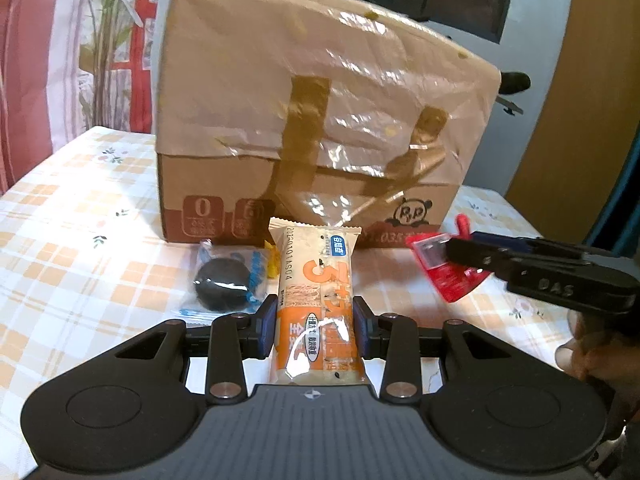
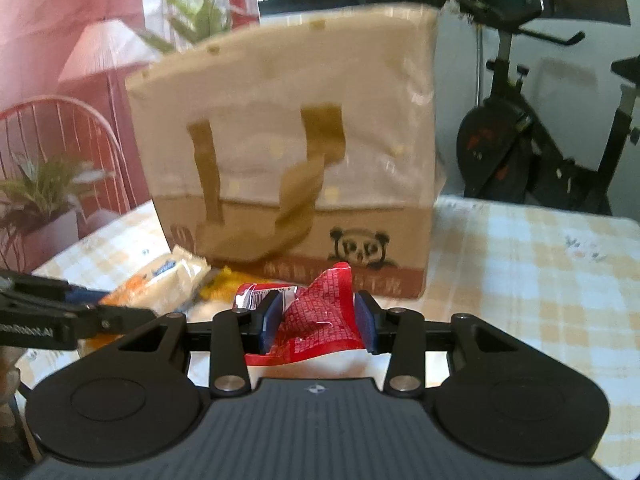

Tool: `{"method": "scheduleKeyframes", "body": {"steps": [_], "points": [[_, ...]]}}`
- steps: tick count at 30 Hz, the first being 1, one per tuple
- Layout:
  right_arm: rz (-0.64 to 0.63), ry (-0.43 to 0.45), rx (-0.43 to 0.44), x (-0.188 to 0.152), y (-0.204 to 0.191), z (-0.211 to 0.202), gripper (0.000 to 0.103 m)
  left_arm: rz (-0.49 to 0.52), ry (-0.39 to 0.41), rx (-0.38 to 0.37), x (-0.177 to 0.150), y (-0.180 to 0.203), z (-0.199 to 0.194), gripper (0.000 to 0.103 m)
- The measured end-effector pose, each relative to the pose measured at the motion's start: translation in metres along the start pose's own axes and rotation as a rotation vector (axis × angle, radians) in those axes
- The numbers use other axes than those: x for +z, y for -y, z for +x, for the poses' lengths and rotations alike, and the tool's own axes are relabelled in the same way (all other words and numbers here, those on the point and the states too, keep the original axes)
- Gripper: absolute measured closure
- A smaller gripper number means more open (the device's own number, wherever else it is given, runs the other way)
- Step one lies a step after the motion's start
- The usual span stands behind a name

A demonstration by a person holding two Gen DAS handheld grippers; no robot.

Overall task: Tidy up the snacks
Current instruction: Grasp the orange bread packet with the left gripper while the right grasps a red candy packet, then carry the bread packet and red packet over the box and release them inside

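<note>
Blue pads of the left gripper point(image 1: 314, 326) press on both long sides of an orange-and-cream snack packet point(image 1: 316, 300), clamped near its lower half, with the packet standing up between the fingers and its crimped top edge pointing toward the box. It looks light and fairly firm, a sealed bar or cracker stack by my guess, so a hold across the narrow width suits it; the glossy film may slide if the squeeze is loose, and a hard squeeze could crush what is inside.

Over in the right wrist view, the right gripper point(image 2: 316, 322) is clamped on a red foil packet point(image 2: 320, 312), which buckles and folds between the pads. That one is soft, thin and crinkly, almost weightless, and best taken across its body as it is now rather than by a corner, where it would flop.

Beyond the left gripper, a clear-wrapped dark round snack point(image 1: 224, 284) with blue print lies on the checked tablecloth point(image 1: 80, 240), just beside the held packet, and something yellow sits behind it, too hidden to name. Farther out stands a cardboard box point(image 1: 208, 208) with a beige tote bag point(image 1: 328, 92) set in it, the likely place for the snacks; its mouth is not visible from here.
</note>
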State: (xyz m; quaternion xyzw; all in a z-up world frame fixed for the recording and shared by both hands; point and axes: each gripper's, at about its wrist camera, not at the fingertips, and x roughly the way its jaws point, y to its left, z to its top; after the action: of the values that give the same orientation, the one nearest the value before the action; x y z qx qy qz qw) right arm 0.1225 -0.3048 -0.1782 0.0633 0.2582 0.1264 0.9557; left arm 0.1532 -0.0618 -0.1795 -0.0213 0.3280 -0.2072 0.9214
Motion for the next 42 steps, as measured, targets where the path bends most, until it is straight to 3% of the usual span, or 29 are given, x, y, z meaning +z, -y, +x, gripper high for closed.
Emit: {"method": "scheduleKeyframes", "body": {"steps": [9,16,22,27,31,36,40,42], "points": [[-0.011,0.134,0.022,0.034,-0.011,-0.029,0.06,0.014,0.209,0.125,0.035,-0.009,-0.044,0.063],[-0.062,0.261,0.07,0.088,-0.025,-0.04,0.06,0.093,0.355,0.121,0.091,0.0,-0.063,0.063],[-0.072,0.315,0.104,0.144,-0.023,-0.026,0.06,0.106,0.411,0.079,0.156,0.014,-0.047,0.063],[-0.096,0.276,0.057,0.183,-0.012,0.006,0.06,0.065,0.395,0.062,0.199,0.011,-0.014,0.063],[-0.091,0.207,0.003,0.199,-0.002,0.035,0.06,0.044,0.341,0.099,0.221,0.006,0.017,0.063],[-0.025,0.132,-0.032,0.203,0.013,0.061,0.06,0.058,0.272,0.108,0.227,0.007,0.044,0.063],[-0.017,0.082,-0.049,0.199,0.017,0.072,0.059,0.06,0.223,0.073,0.222,0.0,0.05,0.062],[-0.005,0.067,-0.053,0.197,0.019,0.073,0.056,0.065,0.212,0.052,0.219,-0.002,0.051,0.055]]}}
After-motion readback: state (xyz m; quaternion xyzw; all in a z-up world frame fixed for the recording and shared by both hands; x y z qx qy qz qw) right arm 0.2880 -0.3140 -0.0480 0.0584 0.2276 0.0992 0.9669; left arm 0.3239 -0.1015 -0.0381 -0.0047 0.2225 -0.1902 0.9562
